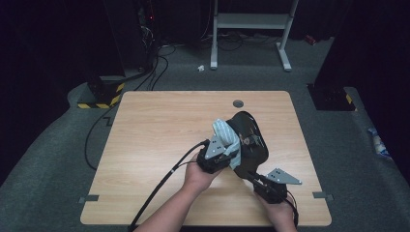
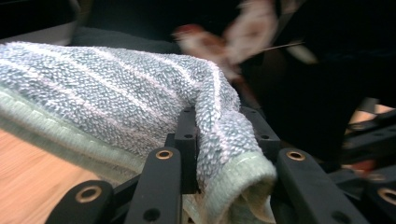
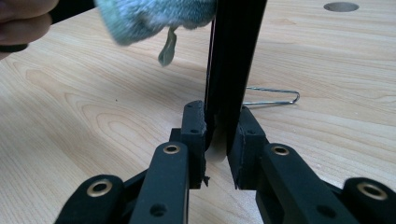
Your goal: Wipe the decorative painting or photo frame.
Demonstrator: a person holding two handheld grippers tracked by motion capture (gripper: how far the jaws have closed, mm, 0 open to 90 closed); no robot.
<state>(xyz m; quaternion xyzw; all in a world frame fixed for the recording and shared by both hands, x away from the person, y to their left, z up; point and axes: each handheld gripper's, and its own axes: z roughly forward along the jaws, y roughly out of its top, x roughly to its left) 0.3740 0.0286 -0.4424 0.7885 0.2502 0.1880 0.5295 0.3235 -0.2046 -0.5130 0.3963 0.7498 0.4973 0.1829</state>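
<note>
High view is showing the wooden table (image 1: 159, 145) taking up most of the frame, with a round grommet hole (image 1: 238, 103) near its far edge at 12 o'clock from the work. On the carpet beyond, a white metal stand (image 1: 251, 21) is sitting at 12 o'clock and a yellow-and-black striped base (image 1: 102, 94) at 10 o'clock, both well apart from the hands.

A black pan-like dish (image 1: 251, 137) is being held tilted up off the table near its centre. The right gripper (image 3: 217, 140) is clamping this dish by its thin edge, its jaws nearly closed with the pads pressing on both faces; the edge is rising straight up between them and cutting off the table behind. A thin wire loop (image 3: 275, 95) is lying on the table at 2 o'clock from these jaws, partly hidden by the dish edge.

The left gripper (image 2: 224, 154) is squeezing a blue-grey striped towel (image 2: 107, 93), jaws closed on a bunched fold, and the towel is lying against the dish at its 9 o'clock side. The towel is covering most of the left gripper's own jaws. Behind it, the dish surface is appearing dark and blurred, with pale patches too smeared to identify. A hand (image 3: 21, 21) is being cut off at the right gripper view's 10 o'clock corner.
</note>
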